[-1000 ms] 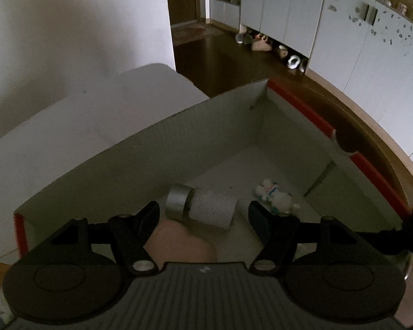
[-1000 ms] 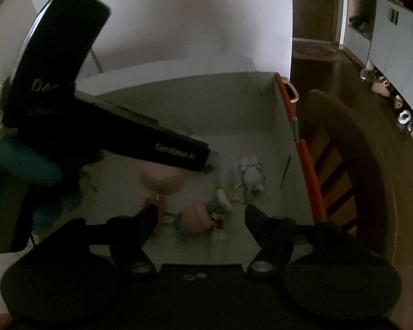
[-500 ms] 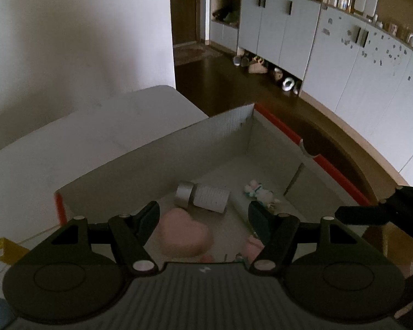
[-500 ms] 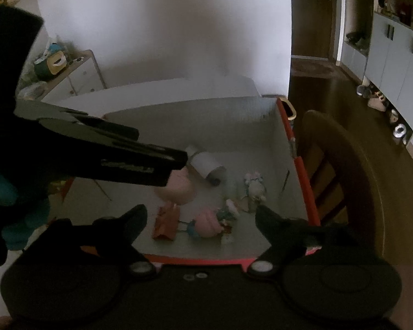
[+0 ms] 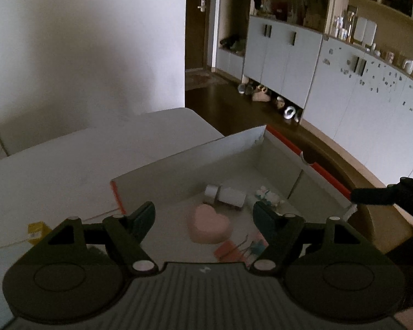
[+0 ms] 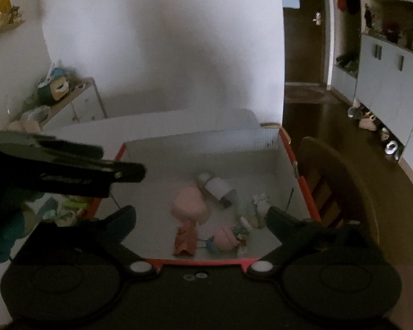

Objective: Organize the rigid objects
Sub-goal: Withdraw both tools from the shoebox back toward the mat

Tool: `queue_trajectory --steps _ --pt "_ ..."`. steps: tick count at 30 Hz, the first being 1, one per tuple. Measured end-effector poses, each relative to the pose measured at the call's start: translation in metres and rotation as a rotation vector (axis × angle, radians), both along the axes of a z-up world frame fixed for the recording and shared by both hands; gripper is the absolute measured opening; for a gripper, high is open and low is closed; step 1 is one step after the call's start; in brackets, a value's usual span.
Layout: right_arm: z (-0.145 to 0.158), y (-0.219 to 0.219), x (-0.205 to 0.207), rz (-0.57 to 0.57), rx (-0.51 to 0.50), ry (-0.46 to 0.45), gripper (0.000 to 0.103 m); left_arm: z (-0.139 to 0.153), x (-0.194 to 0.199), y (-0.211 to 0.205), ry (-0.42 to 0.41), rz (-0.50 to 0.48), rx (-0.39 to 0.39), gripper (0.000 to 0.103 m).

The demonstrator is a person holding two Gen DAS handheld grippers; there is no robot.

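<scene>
An open cardboard box [image 5: 192,165] [image 6: 206,148] with red outer edges sits on the white table. On its floor lie a pink heart-shaped case [image 5: 210,227] [image 6: 190,206], a white cylinder with a silver cap [image 5: 225,194] [image 6: 216,188], a small white plush charm [image 5: 267,195] [image 6: 260,203], a red packet [image 5: 230,250] [image 6: 185,239] and a pink round toy [image 6: 224,238]. My left gripper [image 5: 203,211] hovers above the box's near side, its jaws opening, with nothing held. My right gripper [image 6: 201,214] is above the near rim, its jaws opening wide and empty.
The white table [image 5: 68,165] stretches left of the box, with a small yellow carton [image 5: 37,229] on it. A wooden chair [image 6: 344,181] stands right of the box. Colourful clutter [image 6: 68,209] lies left of the box. Cabinets [image 5: 344,88] line the far wall.
Both grippers have risen and pulled back from the box, so more of the box and room shows. The right jaws have spread much wider. The left gripper has slid left in the right wrist view.
</scene>
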State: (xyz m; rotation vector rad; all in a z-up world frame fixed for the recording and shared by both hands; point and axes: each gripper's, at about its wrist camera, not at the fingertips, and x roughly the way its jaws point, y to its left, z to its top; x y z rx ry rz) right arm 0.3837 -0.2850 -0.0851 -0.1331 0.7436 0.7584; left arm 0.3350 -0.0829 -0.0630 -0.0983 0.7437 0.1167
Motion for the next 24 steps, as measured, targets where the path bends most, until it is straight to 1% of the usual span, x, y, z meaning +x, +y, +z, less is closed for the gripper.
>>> queue_trajectory --steps 3,9,18,24 --pt "0.003 0.006 -0.013 -0.026 0.012 -0.017 0.103 0.003 -0.019 0.01 -0.017 0.0 -0.004 0.081" --pt "0.008 0.026 -0.045 -0.061 0.017 -0.038 0.103 0.005 -0.052 0.036 -0.037 0.008 -0.003 0.081" --pt "0.006 0.07 -0.089 -0.057 0.019 0.002 0.103 -0.002 -0.096 0.087 -0.053 0.027 -0.003 0.082" --pt "0.003 0.103 -0.11 -0.055 0.009 0.017 0.103 -0.017 -0.122 0.13 -0.051 0.06 0.01 0.082"
